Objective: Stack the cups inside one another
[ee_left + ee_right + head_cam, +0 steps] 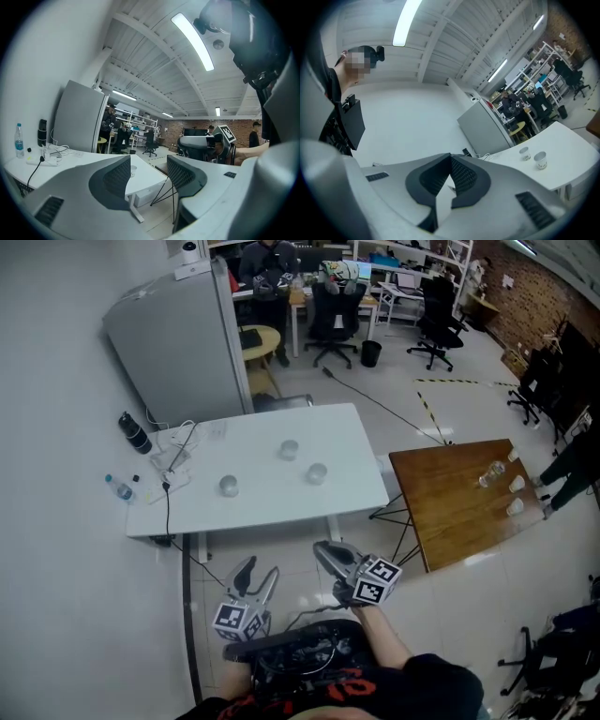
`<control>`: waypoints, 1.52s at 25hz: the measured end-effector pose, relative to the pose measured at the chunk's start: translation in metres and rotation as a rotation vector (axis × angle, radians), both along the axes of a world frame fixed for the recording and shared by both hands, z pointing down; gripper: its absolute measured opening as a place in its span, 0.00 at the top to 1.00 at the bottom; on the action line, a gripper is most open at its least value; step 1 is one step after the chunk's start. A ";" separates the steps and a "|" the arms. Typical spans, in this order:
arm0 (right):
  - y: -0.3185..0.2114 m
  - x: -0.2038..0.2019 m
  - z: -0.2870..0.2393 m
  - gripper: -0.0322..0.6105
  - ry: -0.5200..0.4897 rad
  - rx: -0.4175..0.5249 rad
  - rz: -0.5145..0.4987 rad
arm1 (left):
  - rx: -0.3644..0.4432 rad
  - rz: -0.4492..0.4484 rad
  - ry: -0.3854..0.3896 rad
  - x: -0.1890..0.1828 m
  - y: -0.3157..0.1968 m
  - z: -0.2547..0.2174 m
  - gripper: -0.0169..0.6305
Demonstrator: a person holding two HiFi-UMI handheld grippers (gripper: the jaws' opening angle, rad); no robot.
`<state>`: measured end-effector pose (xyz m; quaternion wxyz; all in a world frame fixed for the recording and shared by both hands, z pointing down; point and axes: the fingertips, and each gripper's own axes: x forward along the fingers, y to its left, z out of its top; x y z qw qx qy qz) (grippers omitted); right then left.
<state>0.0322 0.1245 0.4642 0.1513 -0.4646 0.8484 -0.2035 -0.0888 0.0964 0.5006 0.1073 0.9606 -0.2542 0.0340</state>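
Three small clear cups stand apart on the white table [347, 437] in the head view: one at the back [289, 450], one to its right [317, 473], one nearer the left [229, 486]. Both grippers hang in the air short of the table's near edge, touching nothing. My left gripper [262, 568] is open with nothing between its jaws; in its own view [149, 161] one cup [133, 170] shows far off through the gap. My right gripper [321, 547] is shut and holds nothing, its pads meeting [450, 157]. The right gripper view shows two cups [525, 153] [540, 160] on the table.
A power strip with cables [173, 460], a black bottle [136, 432] and a water bottle [119, 488] sit at the table's left end. A grey partition [173, 334] stands behind. At right is a wooden table [450, 507] bearing more cups [514, 486]. Office chairs and people are farther back.
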 end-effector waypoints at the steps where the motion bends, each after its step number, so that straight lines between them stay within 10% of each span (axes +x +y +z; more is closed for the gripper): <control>1: -0.003 -0.001 0.001 0.94 0.000 -0.003 -0.002 | -0.001 -0.002 -0.001 -0.001 -0.003 0.001 0.59; 38: -0.234 0.058 -0.003 0.94 -0.024 0.065 -0.188 | 0.043 -0.185 -0.046 0.052 -0.215 -0.024 0.59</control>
